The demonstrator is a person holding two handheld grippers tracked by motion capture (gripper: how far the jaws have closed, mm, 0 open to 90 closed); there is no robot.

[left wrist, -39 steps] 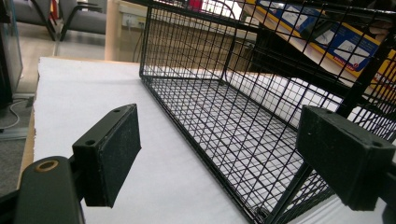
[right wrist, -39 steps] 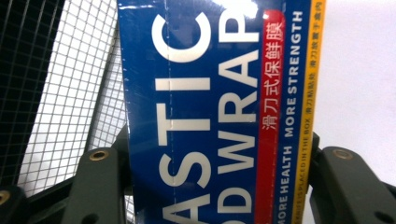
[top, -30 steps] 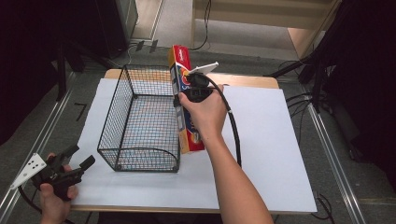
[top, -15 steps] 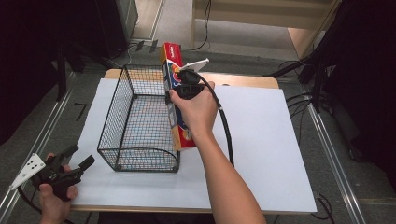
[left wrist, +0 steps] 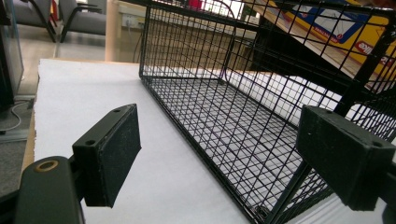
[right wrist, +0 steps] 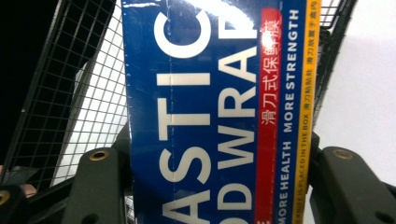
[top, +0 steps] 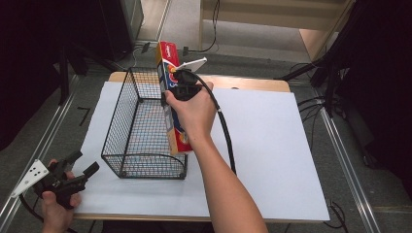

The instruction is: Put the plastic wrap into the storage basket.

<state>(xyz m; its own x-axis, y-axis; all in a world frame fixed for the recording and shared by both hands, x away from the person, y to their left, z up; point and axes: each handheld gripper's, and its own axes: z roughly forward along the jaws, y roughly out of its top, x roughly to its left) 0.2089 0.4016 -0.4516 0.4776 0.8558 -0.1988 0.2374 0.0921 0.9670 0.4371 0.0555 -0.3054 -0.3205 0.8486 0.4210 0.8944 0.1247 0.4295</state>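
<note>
The right gripper [top: 179,91] has its jaws clamped across the long plastic wrap box [top: 171,102], which hangs tilted above the right wall of the wire basket [top: 141,131], its far end toward 12 o'clock. To do this well, I would carry the box toward 9 o'clock, level it along the basket and lower it clear of the rim. The glossy cardboard may slip; the black mesh is rigid and open. At 7 o'clock, the left gripper [top: 73,167] hovers with jaws wide and empty over the white table [top: 272,145].
</note>
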